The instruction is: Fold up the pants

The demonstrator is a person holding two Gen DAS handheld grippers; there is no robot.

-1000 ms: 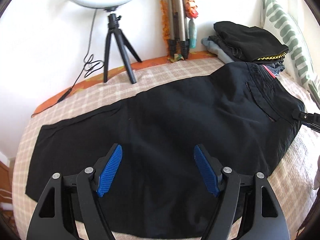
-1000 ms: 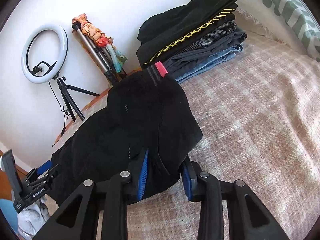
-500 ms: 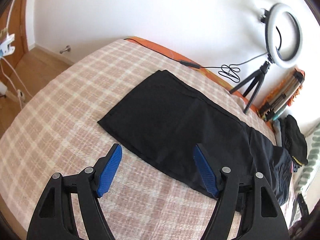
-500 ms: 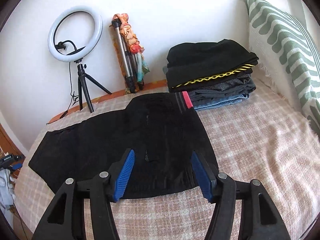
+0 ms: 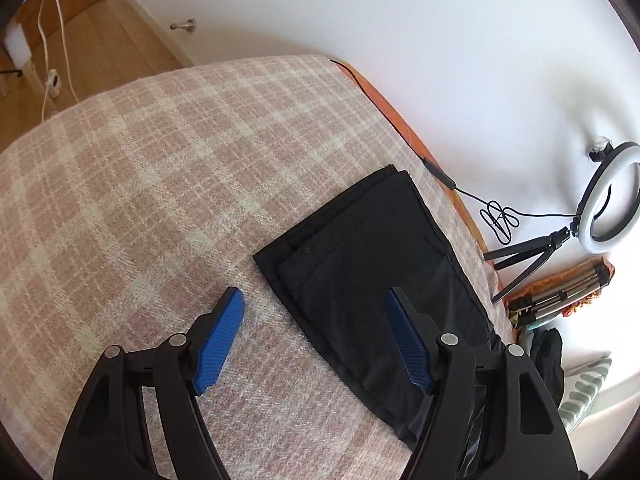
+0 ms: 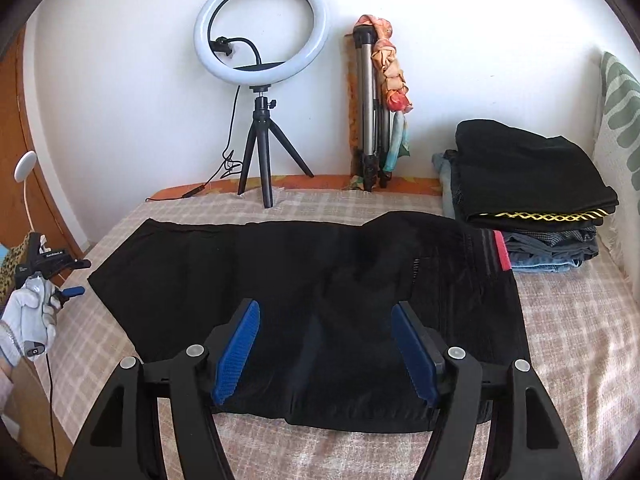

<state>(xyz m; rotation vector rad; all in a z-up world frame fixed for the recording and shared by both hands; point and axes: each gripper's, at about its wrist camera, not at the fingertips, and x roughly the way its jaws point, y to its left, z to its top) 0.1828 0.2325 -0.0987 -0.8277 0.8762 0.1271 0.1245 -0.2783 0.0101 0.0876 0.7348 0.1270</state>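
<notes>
Black pants [image 6: 320, 280] lie flat across the checked bed cover, folded lengthwise, waistband with a red tab at the right, leg hems at the left. My right gripper [image 6: 326, 346] is open and empty above the near edge of the seat. In the left wrist view the leg hems [image 5: 360, 264] lie stacked on the cover. My left gripper [image 5: 316, 340] is open and empty, straddling the near corner of the hems. The left gripper also shows at the far left in the right wrist view [image 6: 60, 276], held by a gloved hand.
A stack of folded clothes [image 6: 528, 192] sits at the back right beside a green patterned pillow [image 6: 620, 120]. A ring light on a tripod [image 6: 260, 56] and a folded tripod [image 6: 372, 120] stand against the wall. A cable [image 5: 400, 128] runs along the bed's far edge.
My right gripper let go of the waist of the pants and opened; the pants now lie flat. My left gripper swung left, from over the mid-leg to the leg hems.
</notes>
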